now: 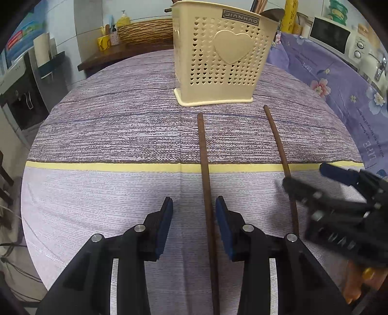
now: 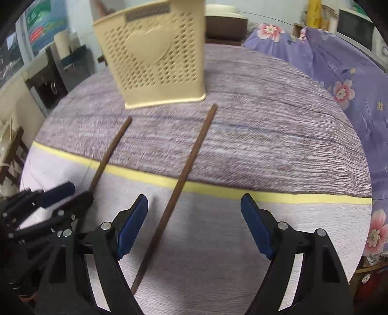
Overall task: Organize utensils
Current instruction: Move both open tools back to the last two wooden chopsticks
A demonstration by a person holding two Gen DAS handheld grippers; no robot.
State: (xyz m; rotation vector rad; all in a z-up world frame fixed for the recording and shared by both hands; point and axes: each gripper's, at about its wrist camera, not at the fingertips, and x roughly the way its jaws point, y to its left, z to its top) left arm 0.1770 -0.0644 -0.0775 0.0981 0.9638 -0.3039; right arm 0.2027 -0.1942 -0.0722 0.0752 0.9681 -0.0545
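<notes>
Two dark brown chopsticks lie side by side on the striped tablecloth (image 1: pixel 109 133), pointing at a cream perforated utensil holder (image 1: pixel 218 60) with a heart on its front. My left gripper (image 1: pixel 194 201) is open, and the left chopstick (image 1: pixel 205 169) runs between its blue pads, close to the right one and not pinched. My right gripper (image 2: pixel 194 197) is open wide astride the right chopstick (image 2: pixel 185 169), which lies near its left pad. Each gripper shows in the other's view: the right gripper (image 1: pixel 305 175) over the right chopstick (image 1: pixel 278 145), the left gripper (image 2: pixel 80 192) over the left chopstick (image 2: pixel 110 155).
Utensil handles (image 1: pixel 262 7) stick out of the holder's top. A purple floral cloth (image 1: pixel 327 80) covers furniture right of the table, with a microwave (image 1: pixel 332 34) behind it. A wicker basket (image 1: pixel 145 31) and a yellow cup (image 1: pixel 104 42) sit on a far shelf. The round table's edge curves at left.
</notes>
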